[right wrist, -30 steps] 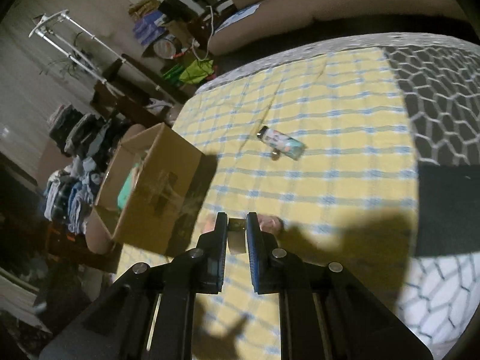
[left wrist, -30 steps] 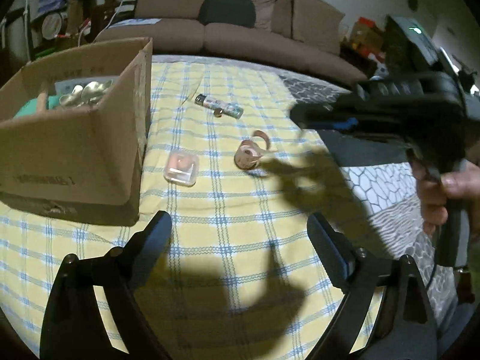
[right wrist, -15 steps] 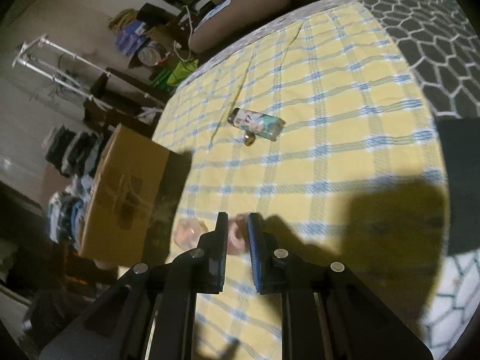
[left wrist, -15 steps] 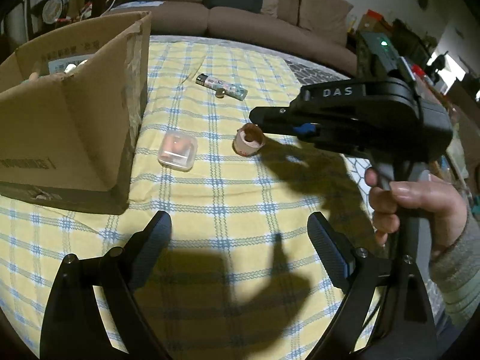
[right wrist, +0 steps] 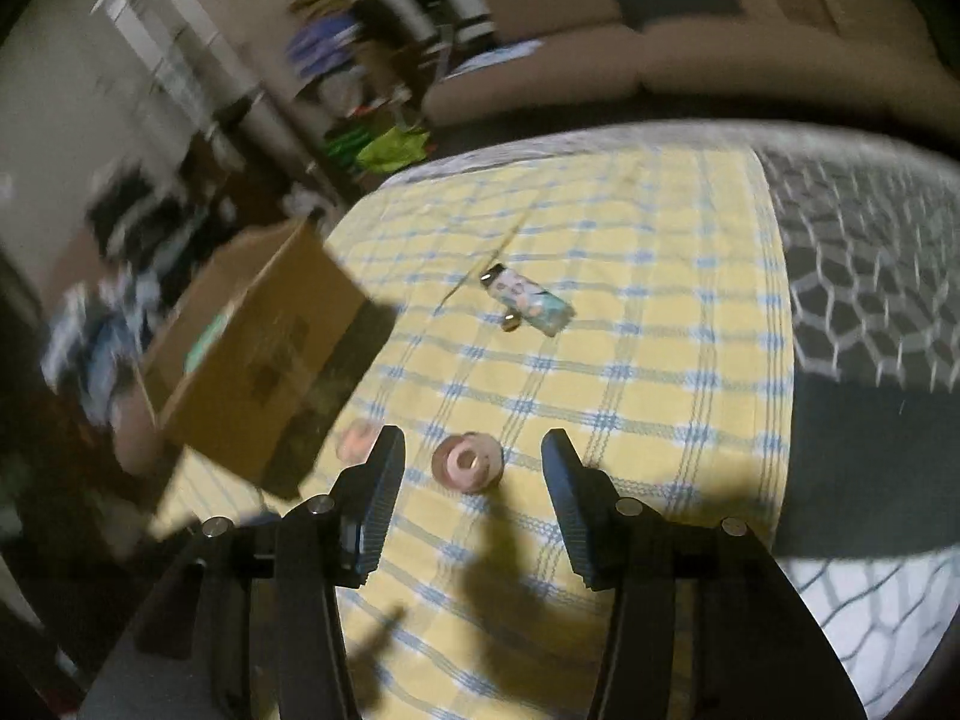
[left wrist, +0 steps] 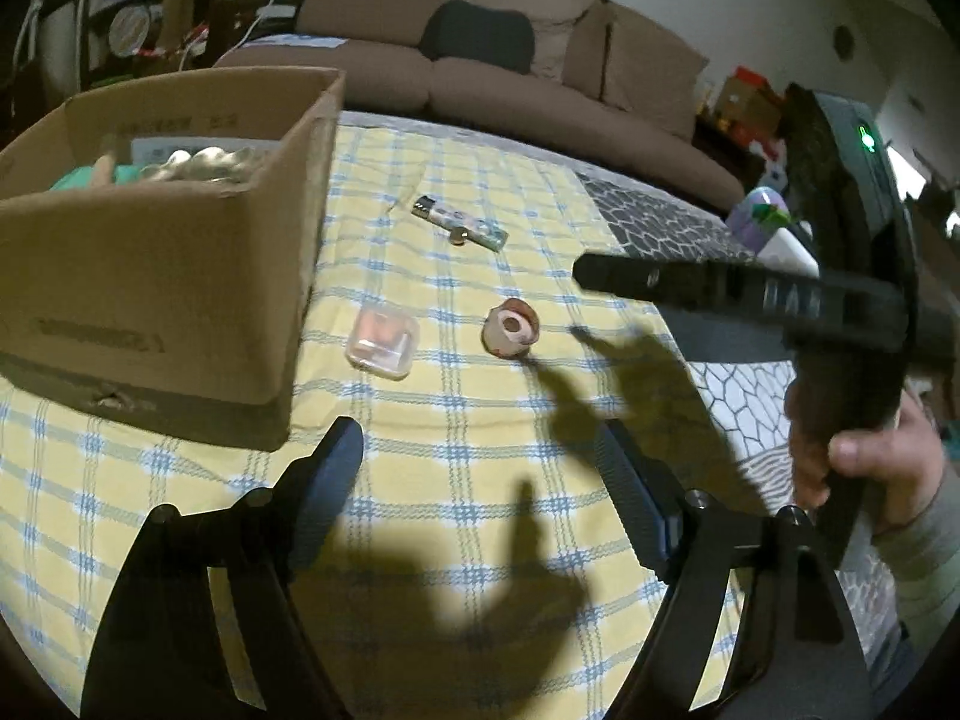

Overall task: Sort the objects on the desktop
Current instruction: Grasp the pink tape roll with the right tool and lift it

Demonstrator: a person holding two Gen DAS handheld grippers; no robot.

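Note:
A pink tape roll (left wrist: 510,328) lies on the yellow checked cloth; in the right wrist view the tape roll (right wrist: 467,461) sits just beyond and between my open right gripper (right wrist: 471,483). A small clear plastic case (left wrist: 382,342) lies left of it, near the cardboard box (left wrist: 180,276). A lighter (left wrist: 461,222) lies farther back, also in the right wrist view (right wrist: 531,300). My left gripper (left wrist: 480,480) is open and empty, low over the cloth. The right gripper (left wrist: 600,273) hovers above the roll's right side.
The box holds several items, including something shiny and something teal. A grey patterned cloth (left wrist: 672,228) covers the table's right part. A sofa (left wrist: 510,60) stands behind. Clutter and a drying rack (right wrist: 156,36) stand at the left.
My right gripper has opened and let go of the tape roll, which now lies on the cloth. The right gripper has pulled back to the right.

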